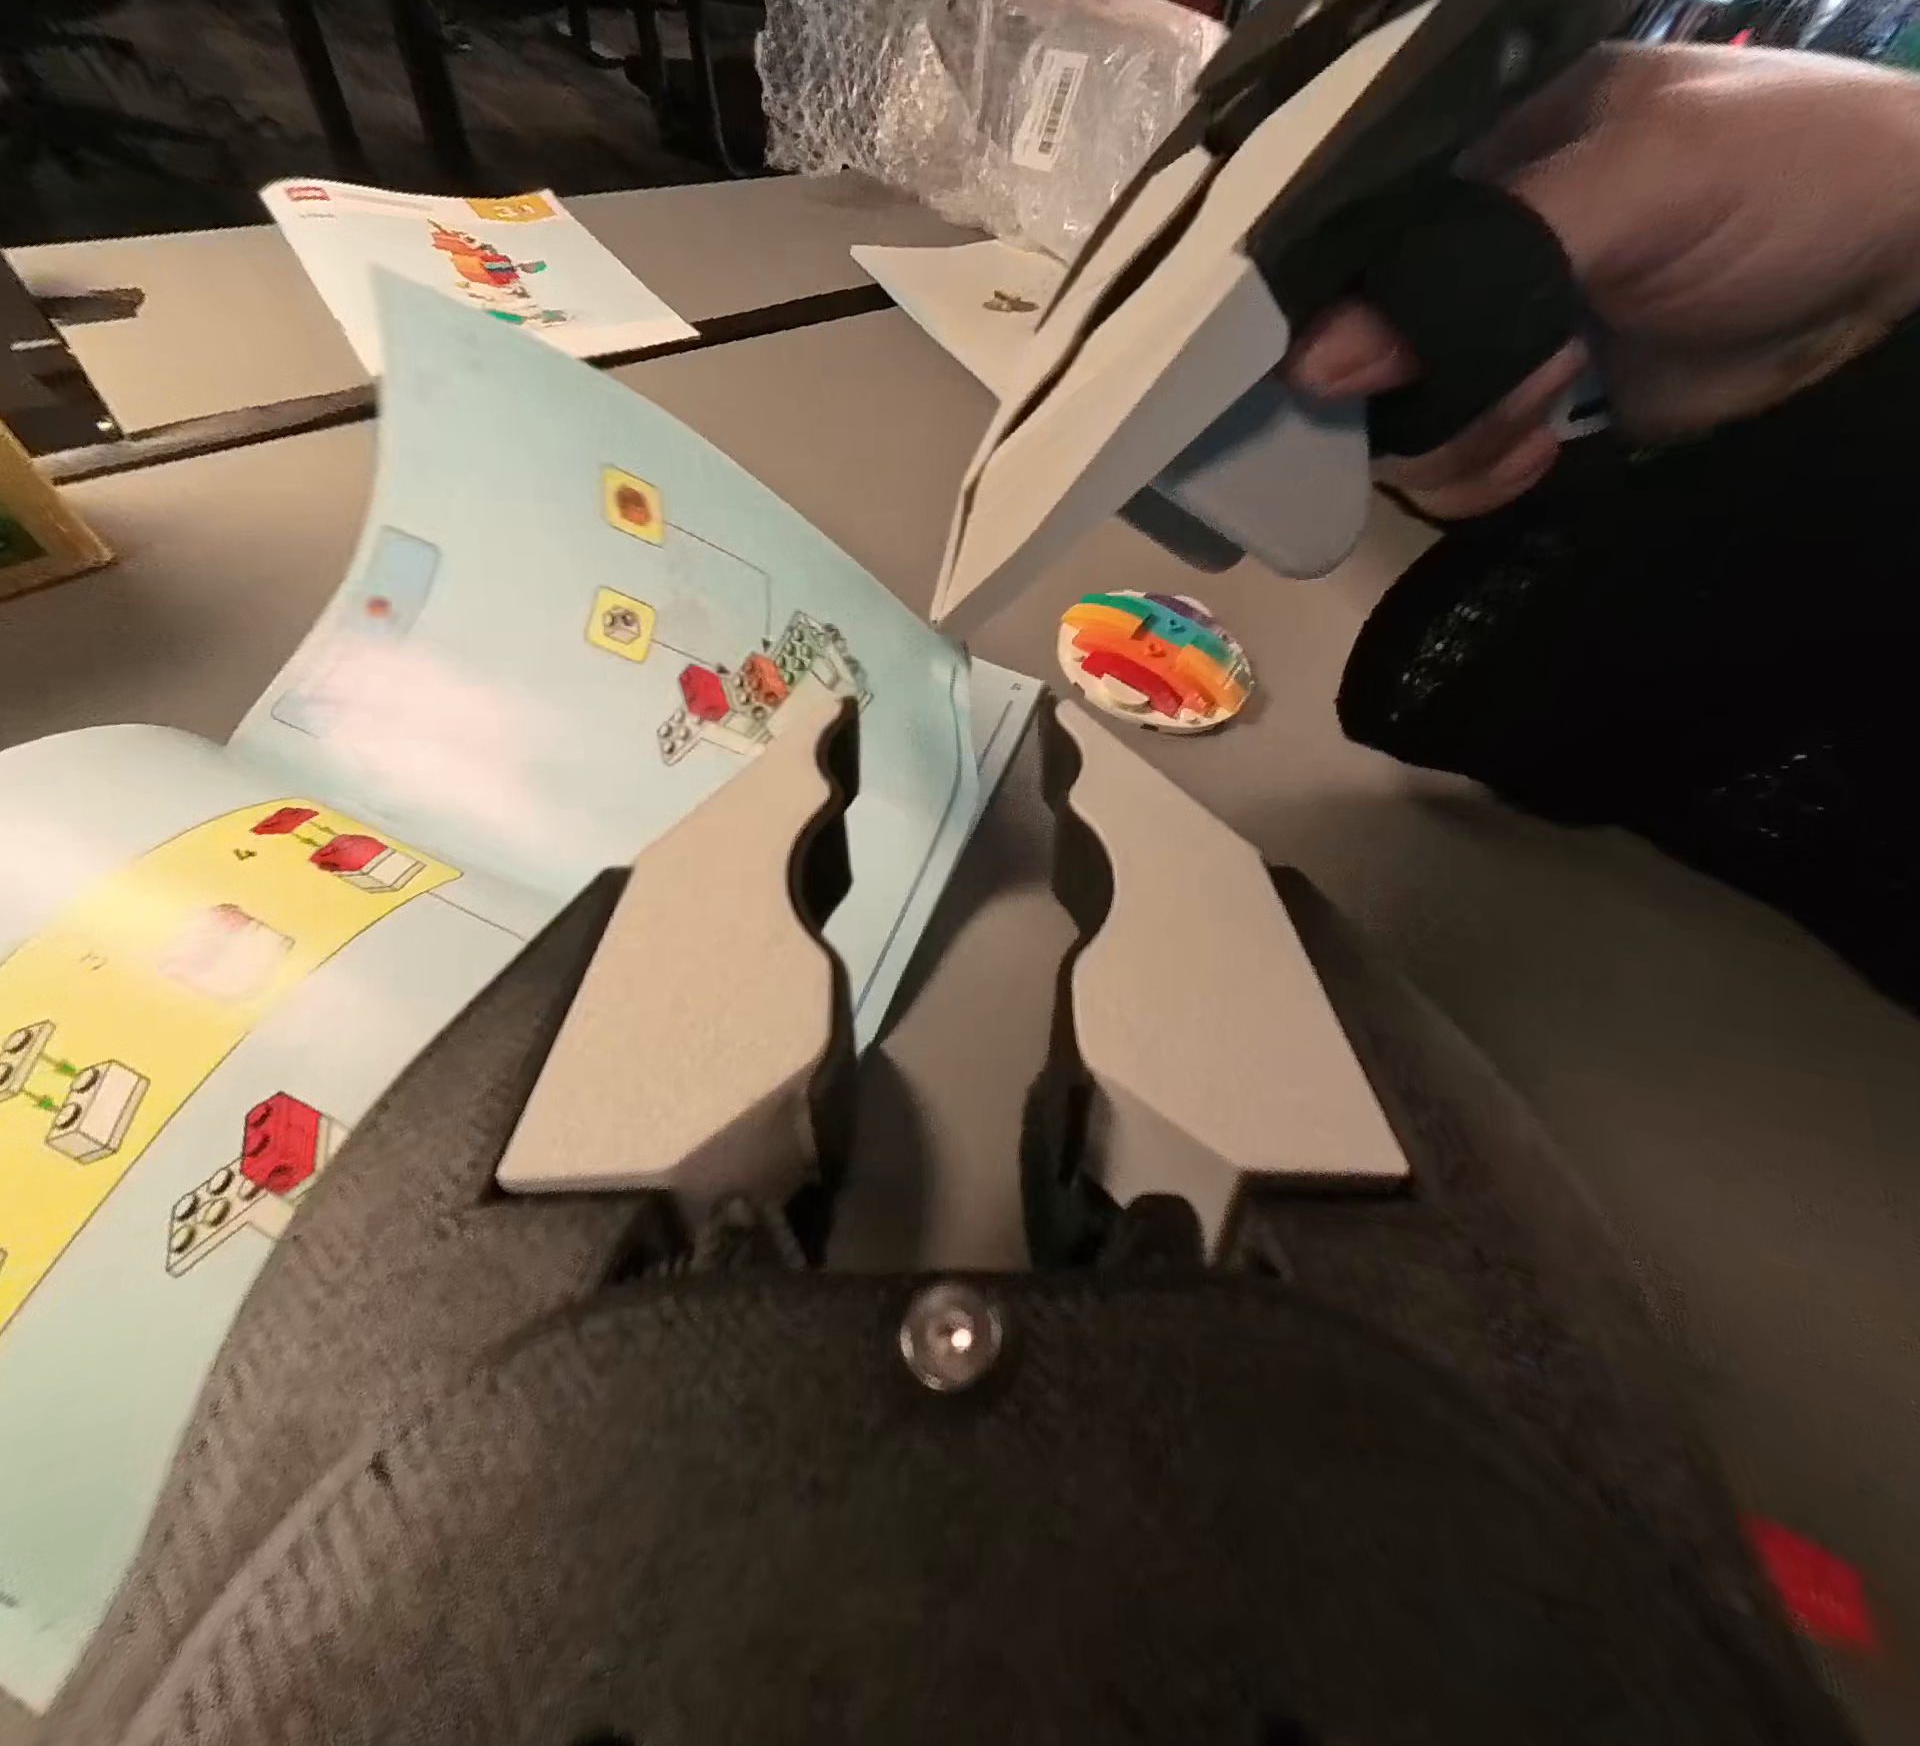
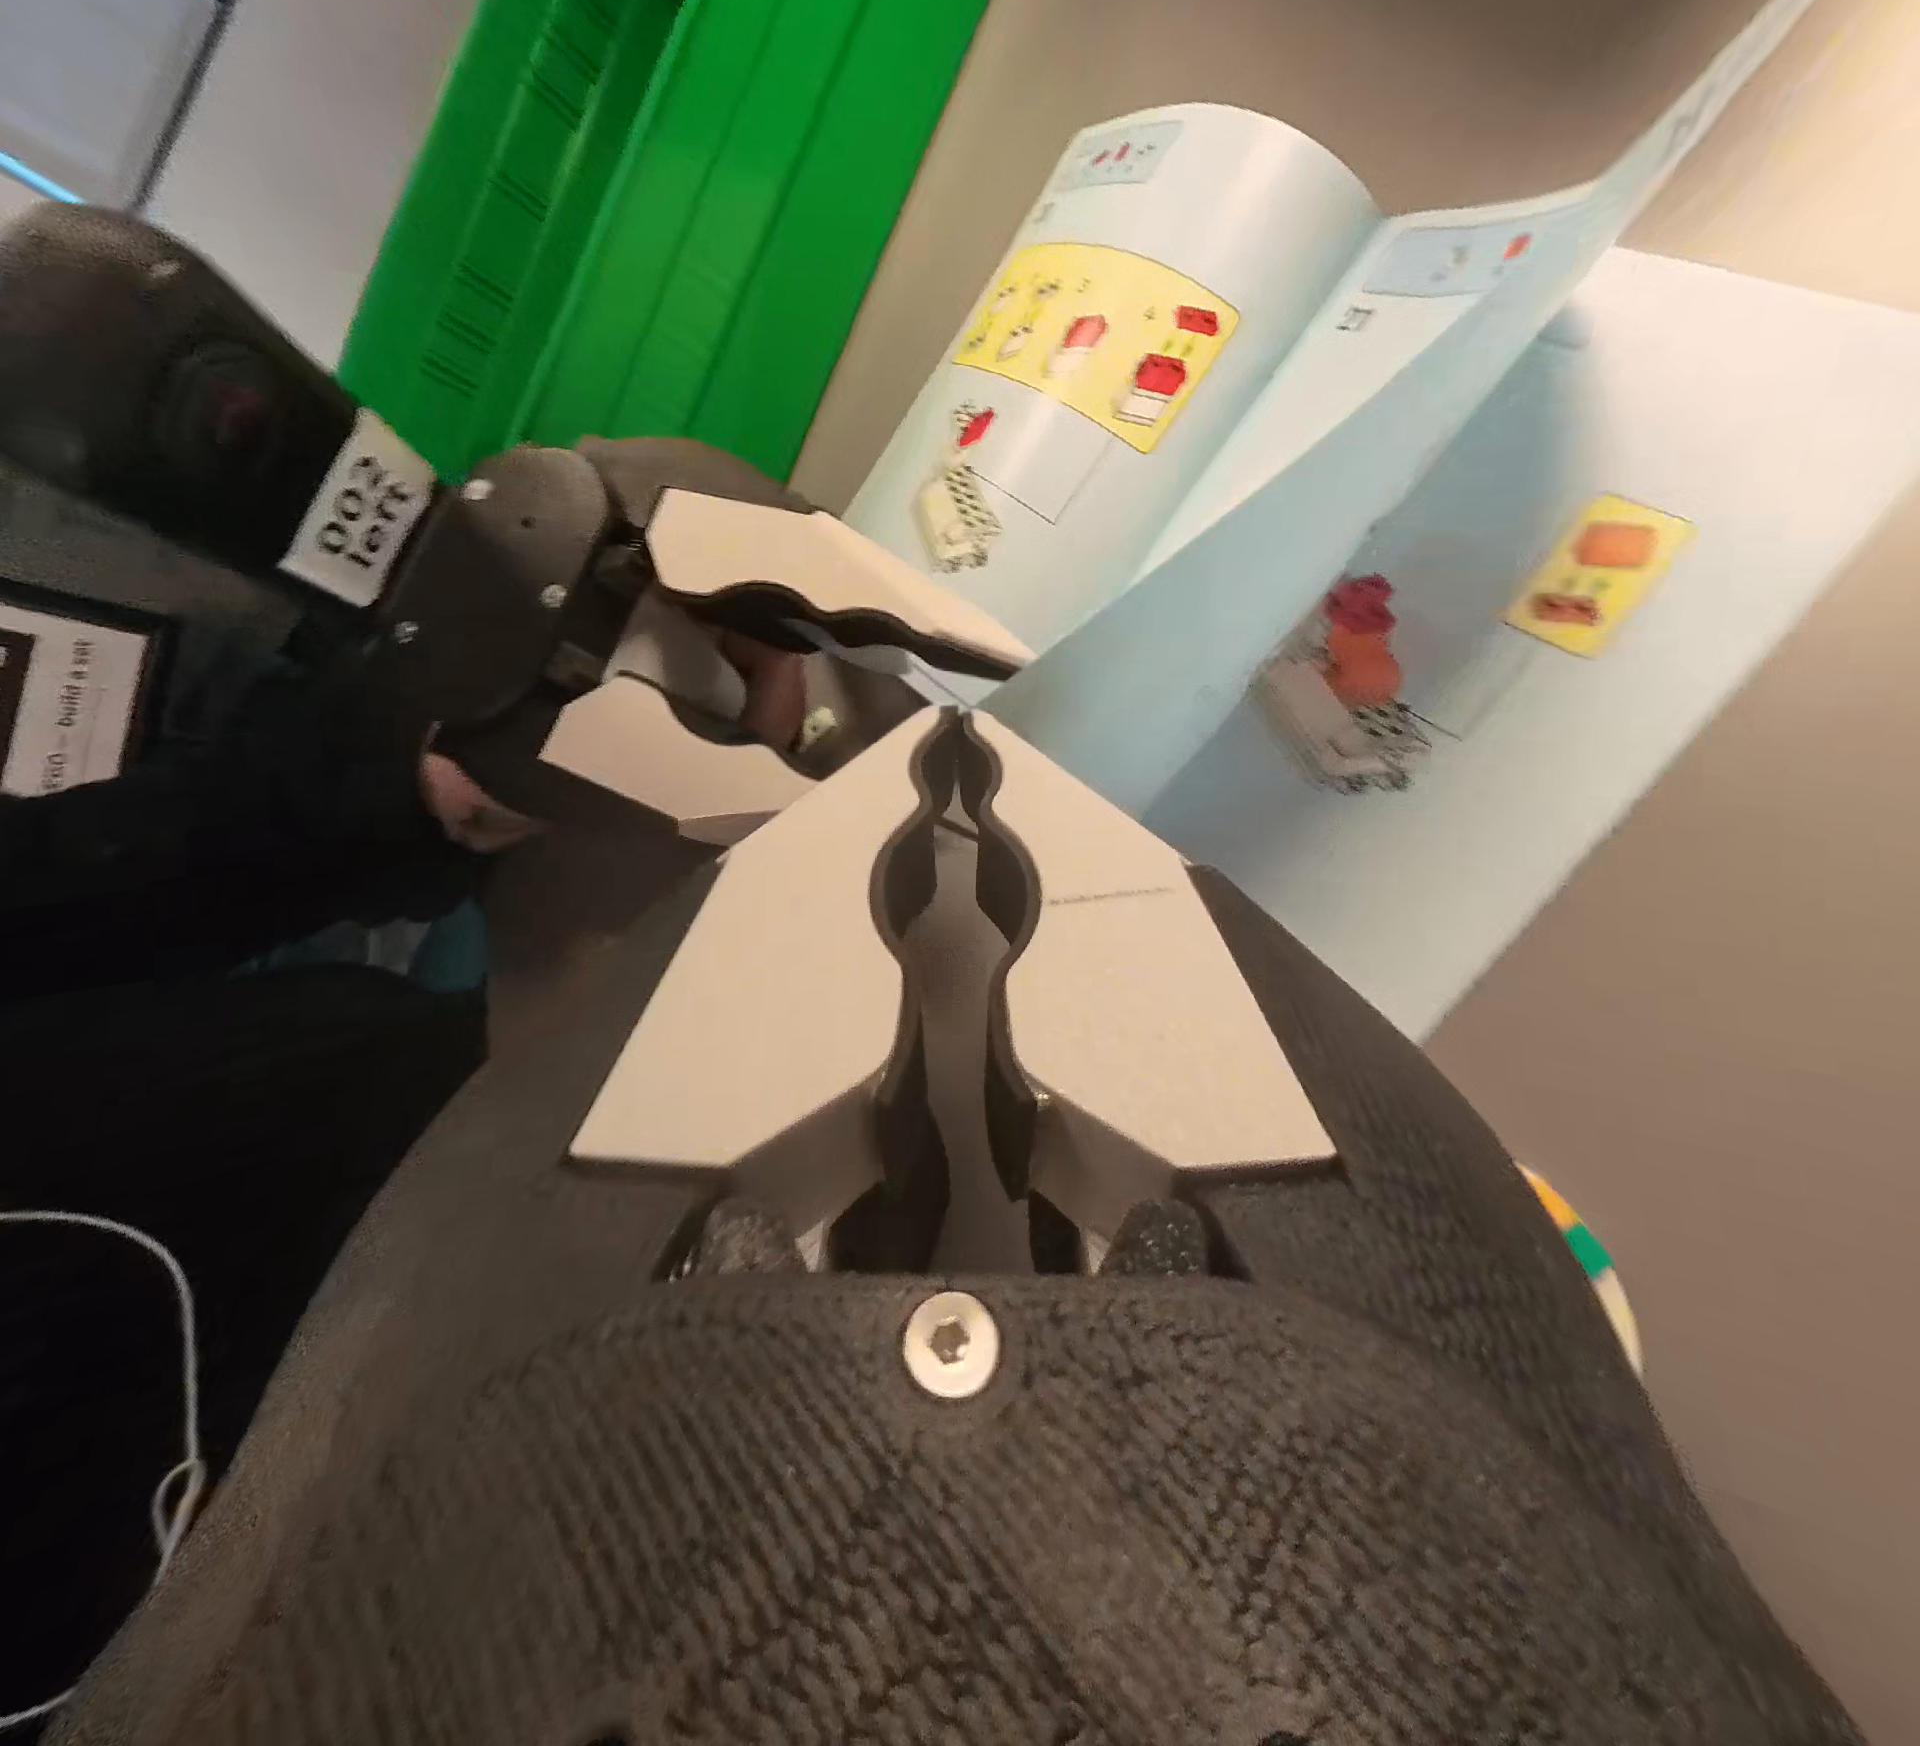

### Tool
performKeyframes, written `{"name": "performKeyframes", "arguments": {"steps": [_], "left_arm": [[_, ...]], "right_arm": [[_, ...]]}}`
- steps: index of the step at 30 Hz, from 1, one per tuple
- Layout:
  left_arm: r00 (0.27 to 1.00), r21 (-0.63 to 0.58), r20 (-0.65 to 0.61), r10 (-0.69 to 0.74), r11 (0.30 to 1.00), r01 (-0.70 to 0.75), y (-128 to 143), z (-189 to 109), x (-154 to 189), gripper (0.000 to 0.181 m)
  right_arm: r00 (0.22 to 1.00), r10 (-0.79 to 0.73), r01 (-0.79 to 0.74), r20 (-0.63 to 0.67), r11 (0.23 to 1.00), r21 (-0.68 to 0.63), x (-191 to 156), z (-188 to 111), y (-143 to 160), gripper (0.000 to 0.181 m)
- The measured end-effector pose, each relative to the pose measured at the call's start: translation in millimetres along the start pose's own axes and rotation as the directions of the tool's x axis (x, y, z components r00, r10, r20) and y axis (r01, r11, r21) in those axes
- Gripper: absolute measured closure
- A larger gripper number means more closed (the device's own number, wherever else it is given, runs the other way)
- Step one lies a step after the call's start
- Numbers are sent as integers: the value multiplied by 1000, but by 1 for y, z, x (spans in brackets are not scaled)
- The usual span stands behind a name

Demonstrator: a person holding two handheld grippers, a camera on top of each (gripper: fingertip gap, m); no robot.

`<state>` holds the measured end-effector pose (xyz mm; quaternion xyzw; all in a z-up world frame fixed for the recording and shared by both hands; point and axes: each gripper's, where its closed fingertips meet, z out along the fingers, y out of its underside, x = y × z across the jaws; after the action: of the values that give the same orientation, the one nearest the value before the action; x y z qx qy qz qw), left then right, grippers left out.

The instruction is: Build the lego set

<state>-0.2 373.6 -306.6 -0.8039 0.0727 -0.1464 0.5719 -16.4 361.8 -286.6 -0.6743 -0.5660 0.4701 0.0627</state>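
Note:
An open instruction booklet [image 1: 156,917] lies on the grey table [image 1: 1455,1021], and it also shows in the right wrist view [image 2: 1122,325]. One page [image 1: 540,574] stands lifted and curved. My right gripper [image 2: 956,725] is shut on that page's corner, and it shows in the left wrist view [image 1: 940,621] coming down from the upper right. My left gripper [image 1: 951,709] is open, with the page's free edge in its gap; it also shows in the right wrist view [image 2: 925,673]. A round rainbow lego build [image 1: 1153,662] lies just right of the booklet.
A second booklet [image 1: 468,262] and a white sheet [image 1: 935,283] lie farther back. Bubble wrap and plastic bags [image 1: 935,65] sit at the far edge. A green crate [image 2: 675,190] stands beyond the booklet. A cardboard box [image 1: 31,522] is at the left. Less than 4 cm separates the two grippers' tips.

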Motion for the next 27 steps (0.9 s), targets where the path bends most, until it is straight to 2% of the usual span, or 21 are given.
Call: {"name": "performKeyframes", "arguments": {"steps": [5,7,11,12,15,17,20,24,27], "left_arm": [[997,43,-59,-44,998,46,-5,-2,5,163],[997,55,-53,-51,997,54,-7,-3,4,175],[997,74,-53,-58,995,61,-9,-5,2,179],[997,67,-56,-62,996,65,-9,-4,2,180],[995,65,-64,-75,995,80,-8,-4,1,181],[995,66,-64,-73,995,77,-8,-4,1,181],[996,70,-62,-66,995,70,-9,-5,2,181],[997,100,-50,-53,993,58,-17,-12,6,180],[999,168,-35,-14,986,20,-32,-28,14,178]], "right_arm": [[997,-18,17,74,1000,19,-16,4,-4,181],[996,-23,20,87,999,28,-18,5,-6,181],[994,-35,28,105,997,70,-22,3,-12,181],[994,-40,29,106,995,100,-22,1,-17,175],[998,-49,38,47,977,208,-11,-11,-34,168],[996,-30,49,-86,972,230,12,-19,-37,168],[961,-22,59,-275,990,128,47,-21,-20,171],[957,-31,43,-287,998,35,57,6,-4,176],[968,-49,54,-244,998,13,54,34,0,179]]}}
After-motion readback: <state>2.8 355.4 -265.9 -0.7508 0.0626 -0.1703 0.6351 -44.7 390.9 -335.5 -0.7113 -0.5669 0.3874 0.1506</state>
